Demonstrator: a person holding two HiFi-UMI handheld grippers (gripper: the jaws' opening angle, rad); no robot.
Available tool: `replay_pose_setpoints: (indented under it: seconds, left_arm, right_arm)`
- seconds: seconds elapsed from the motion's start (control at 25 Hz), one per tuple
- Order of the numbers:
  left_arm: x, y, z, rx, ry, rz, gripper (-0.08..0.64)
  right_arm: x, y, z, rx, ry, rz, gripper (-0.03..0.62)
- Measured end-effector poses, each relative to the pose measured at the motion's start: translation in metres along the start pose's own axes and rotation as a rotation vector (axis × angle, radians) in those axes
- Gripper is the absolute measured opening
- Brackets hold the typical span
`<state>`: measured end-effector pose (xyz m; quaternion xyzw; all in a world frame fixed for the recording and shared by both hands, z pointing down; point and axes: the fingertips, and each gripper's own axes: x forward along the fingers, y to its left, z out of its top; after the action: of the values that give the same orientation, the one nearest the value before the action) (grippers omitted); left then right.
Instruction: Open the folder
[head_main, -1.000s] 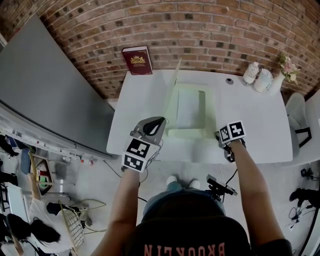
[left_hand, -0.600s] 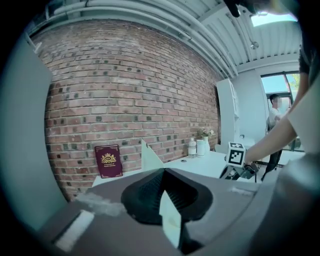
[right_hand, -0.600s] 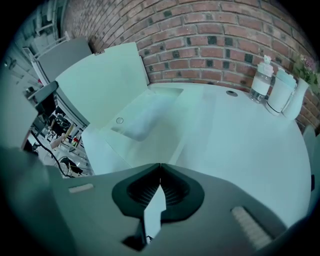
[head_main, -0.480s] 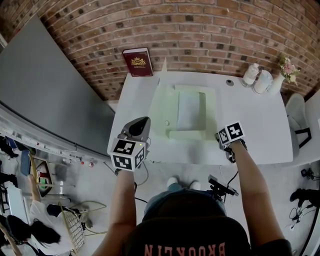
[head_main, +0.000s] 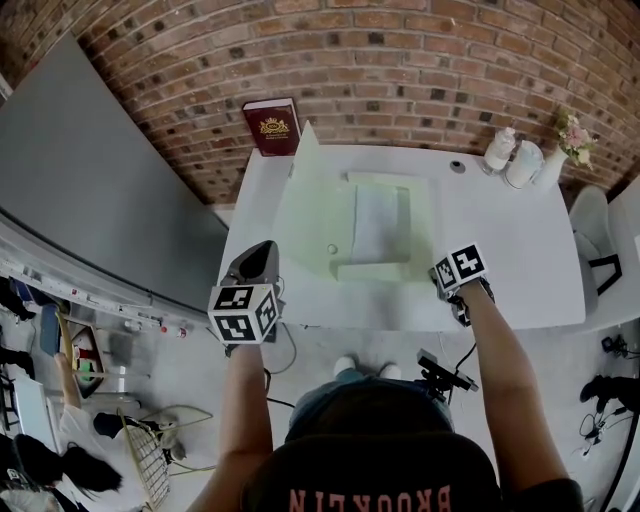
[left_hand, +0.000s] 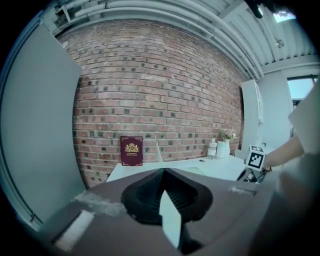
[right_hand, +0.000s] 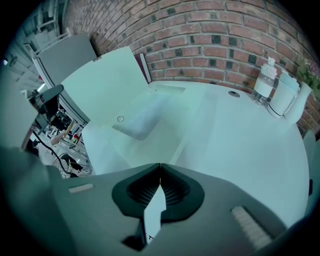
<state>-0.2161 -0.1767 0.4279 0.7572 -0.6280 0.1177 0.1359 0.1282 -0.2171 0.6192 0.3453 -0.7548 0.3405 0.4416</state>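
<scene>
A pale green folder (head_main: 382, 225) lies on the white table (head_main: 510, 250). Its front cover (head_main: 308, 205) is lifted and leans over to the left, and papers show in the inner pocket. My left gripper (head_main: 268, 250) is shut on the cover's near left corner. In the left gripper view the cover (left_hand: 158, 149) runs edge-on out of the closed left gripper (left_hand: 162, 171). My right gripper (head_main: 452, 292) stays at the folder's near right corner, pointing steeply down. In the right gripper view a pale sliver of the folder's back sheet (right_hand: 154, 210) is pinched in the right gripper (right_hand: 160, 166), with the raised cover (right_hand: 107, 85) beyond.
A maroon book (head_main: 273, 125) leans on the brick wall behind the table's left corner. A bottle (head_main: 503, 147), a white jug (head_main: 526, 160) and a flower vase (head_main: 572, 135) stand at the back right. A grey board (head_main: 90, 180) flanks the left, a chair (head_main: 600, 230) the right.
My left gripper has moved left and towards the person, swinging the cover from nearly upright to leaning left. The right gripper has stayed put.
</scene>
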Motion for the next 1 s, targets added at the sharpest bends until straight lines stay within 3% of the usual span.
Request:
replay_pose_setpoints:
  seconds: [0.6, 1.0]
  left_arm:
    - [-0.003, 0.071, -0.040, -0.141, 0.085, 0.185, 0.002]
    - [0.001, 0.100, -0.062, -0.156, 0.151, 0.258, 0.010]
  right_arm:
    - [0.001, 0.000, -0.001, -0.016, 0.008, -0.012, 0.005]
    - [0.001, -0.001, -0.002, -0.030, 0.037, -0.005, 0.005]
